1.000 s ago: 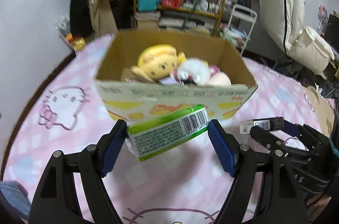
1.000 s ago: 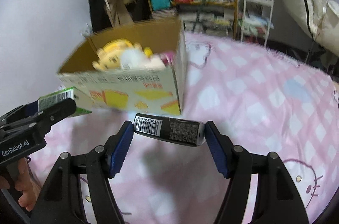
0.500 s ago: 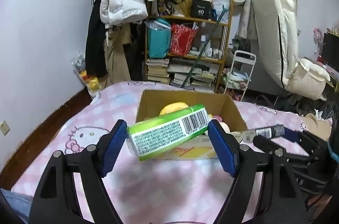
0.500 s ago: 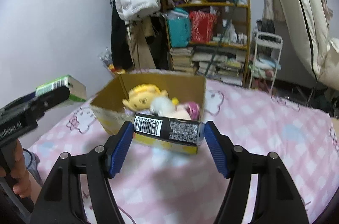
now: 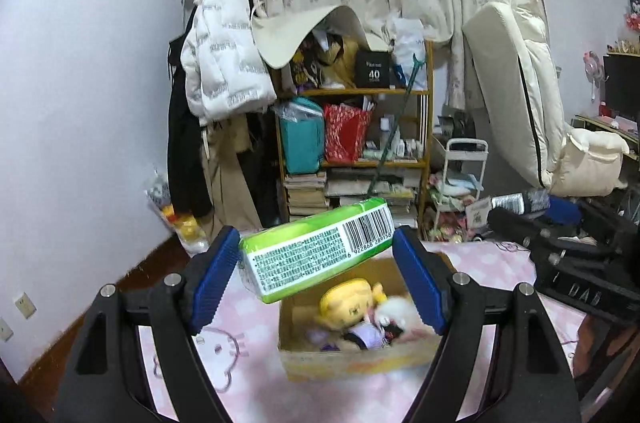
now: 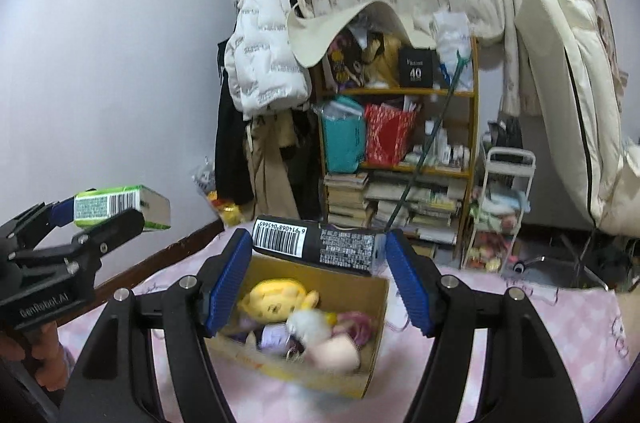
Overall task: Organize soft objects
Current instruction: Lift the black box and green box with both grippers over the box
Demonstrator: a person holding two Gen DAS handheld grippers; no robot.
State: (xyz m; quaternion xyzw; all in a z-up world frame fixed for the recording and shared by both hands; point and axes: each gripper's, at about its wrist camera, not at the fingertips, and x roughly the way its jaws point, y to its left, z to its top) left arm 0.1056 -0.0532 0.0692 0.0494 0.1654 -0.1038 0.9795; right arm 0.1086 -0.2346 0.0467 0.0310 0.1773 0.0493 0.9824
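Plush toys (image 6: 296, 311) already in cardboard box (image 6: 372, 375), lower centre; left claw (image 5: 316, 263) pinching green tissue pack (image 5: 316, 255), right claw (image 6: 316, 255) pinching black pack (image 6: 320, 247), neither boxed yet.

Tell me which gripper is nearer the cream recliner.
Right. The right gripper is on the cream recliner side; the left gripper lies beyond it, toward the bare wall.

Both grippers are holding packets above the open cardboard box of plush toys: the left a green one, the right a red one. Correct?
Not quite. The right gripper holds a black packet with a white barcode label, not red, as the right wrist view shows. The left gripper does hold the green packet above the cardboard box.
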